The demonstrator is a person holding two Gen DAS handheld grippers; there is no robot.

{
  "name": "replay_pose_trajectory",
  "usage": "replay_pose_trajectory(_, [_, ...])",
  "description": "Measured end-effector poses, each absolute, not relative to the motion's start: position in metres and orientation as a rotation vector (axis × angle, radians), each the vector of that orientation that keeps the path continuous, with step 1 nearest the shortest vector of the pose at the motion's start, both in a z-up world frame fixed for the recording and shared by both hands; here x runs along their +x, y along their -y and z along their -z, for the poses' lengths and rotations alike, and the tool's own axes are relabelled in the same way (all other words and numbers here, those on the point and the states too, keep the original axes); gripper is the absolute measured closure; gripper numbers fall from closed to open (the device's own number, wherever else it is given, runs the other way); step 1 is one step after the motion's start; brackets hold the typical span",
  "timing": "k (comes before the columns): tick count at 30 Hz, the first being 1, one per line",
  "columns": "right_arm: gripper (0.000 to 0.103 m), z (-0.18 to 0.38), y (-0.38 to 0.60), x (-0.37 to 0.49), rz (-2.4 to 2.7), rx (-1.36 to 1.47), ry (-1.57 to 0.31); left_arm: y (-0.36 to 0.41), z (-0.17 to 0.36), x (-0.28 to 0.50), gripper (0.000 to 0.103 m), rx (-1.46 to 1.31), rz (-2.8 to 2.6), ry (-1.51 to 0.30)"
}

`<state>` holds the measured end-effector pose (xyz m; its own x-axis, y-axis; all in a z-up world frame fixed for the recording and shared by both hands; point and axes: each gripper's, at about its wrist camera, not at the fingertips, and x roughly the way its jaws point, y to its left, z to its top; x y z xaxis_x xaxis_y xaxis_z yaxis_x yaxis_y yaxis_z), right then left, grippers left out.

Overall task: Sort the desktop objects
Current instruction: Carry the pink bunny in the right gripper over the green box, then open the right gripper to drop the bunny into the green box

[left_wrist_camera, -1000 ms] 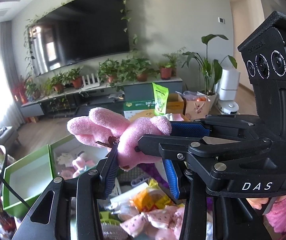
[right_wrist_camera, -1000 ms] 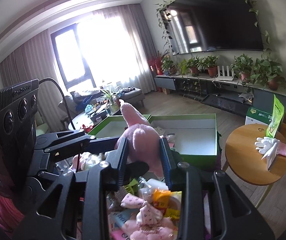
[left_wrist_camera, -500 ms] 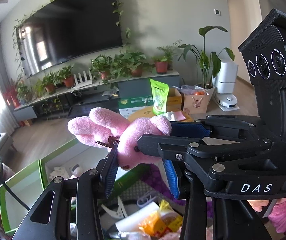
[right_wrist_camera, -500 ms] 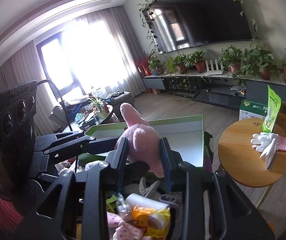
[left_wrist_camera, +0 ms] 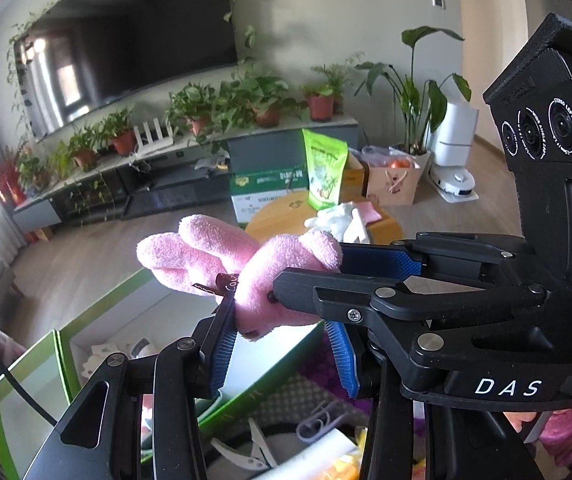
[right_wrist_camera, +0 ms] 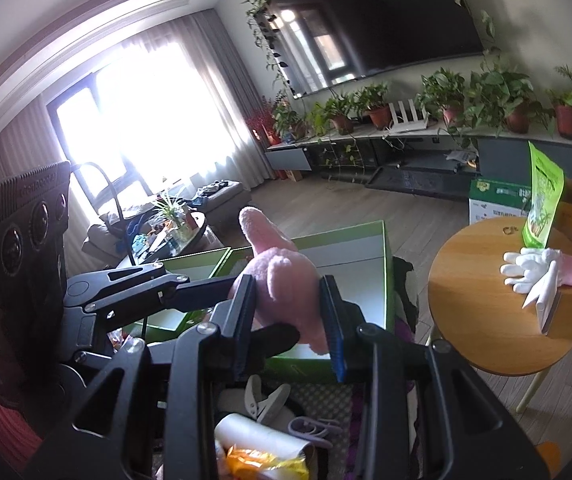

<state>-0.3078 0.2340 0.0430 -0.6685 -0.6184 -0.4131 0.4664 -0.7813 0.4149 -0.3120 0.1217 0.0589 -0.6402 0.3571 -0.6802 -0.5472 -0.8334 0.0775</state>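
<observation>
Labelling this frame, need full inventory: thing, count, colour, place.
plush toy: 1, pink, clamped by both claws
open box: 1, green with white inside, beyond the toy
round table: 1, wood, right
snack pouch: 1, green, upright on round table
glove: 1, white, on round table
clip: 1, white, clutter below
TV: 1, black, wall
potted plants: several, green, TV shelf
left claw: black, blue pads
right claw: black, blue pads

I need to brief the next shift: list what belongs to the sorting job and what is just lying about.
In the job: pink plush toy, clamped by left gripper and right gripper; green box.

Lying about: round table, white gloves, green pouch, potted plants.
</observation>
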Motion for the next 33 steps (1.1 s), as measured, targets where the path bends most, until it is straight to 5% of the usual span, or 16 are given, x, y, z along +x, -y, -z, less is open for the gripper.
replay_pose_trajectory(33, [0.069, 0.025, -0.220, -0.349, 2.565, 0.930, 0.445, -0.145, 0.015, -0.373, 0.055, -1.135, -2.281, -0.529])
